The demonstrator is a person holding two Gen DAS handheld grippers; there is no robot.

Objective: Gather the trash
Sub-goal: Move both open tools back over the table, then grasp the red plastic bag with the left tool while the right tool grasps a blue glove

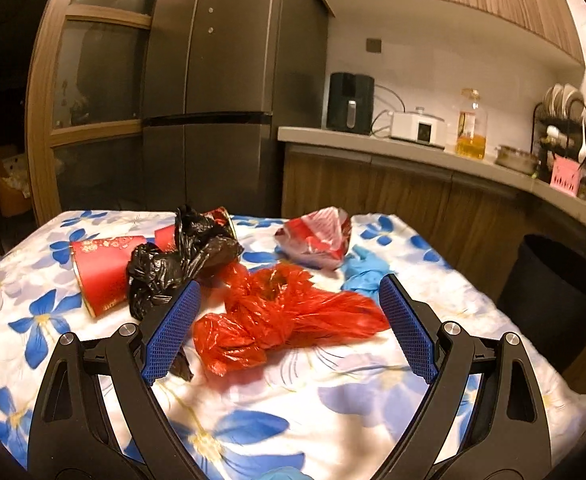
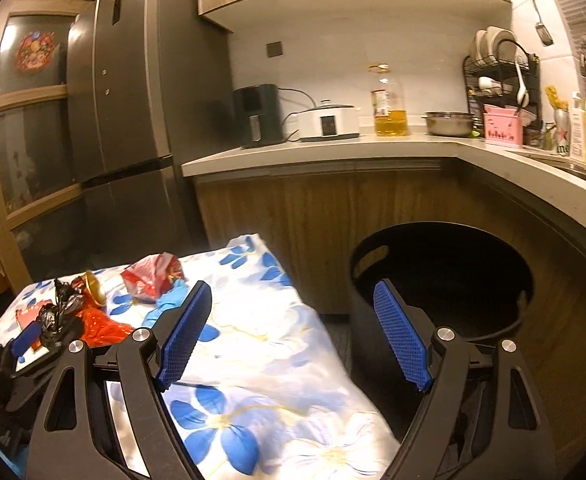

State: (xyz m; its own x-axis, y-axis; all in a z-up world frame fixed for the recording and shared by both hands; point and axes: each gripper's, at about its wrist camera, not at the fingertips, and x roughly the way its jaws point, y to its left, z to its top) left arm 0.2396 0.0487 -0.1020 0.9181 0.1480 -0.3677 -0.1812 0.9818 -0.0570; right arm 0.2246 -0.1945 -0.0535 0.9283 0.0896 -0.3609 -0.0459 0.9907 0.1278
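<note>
Partial letters "ne" show on a can (image 2: 561, 136); nothing else is legible.

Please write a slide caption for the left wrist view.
Open left tongs frame a crumpled red plastic bag among trash on the floral tablecloth.

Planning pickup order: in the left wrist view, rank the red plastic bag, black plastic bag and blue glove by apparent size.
1. red plastic bag, largest, though nearest the camera.
2. black plastic bag, close behind.
3. blue glove, clearly smallest; partly hidden by a gripper finger.
</note>
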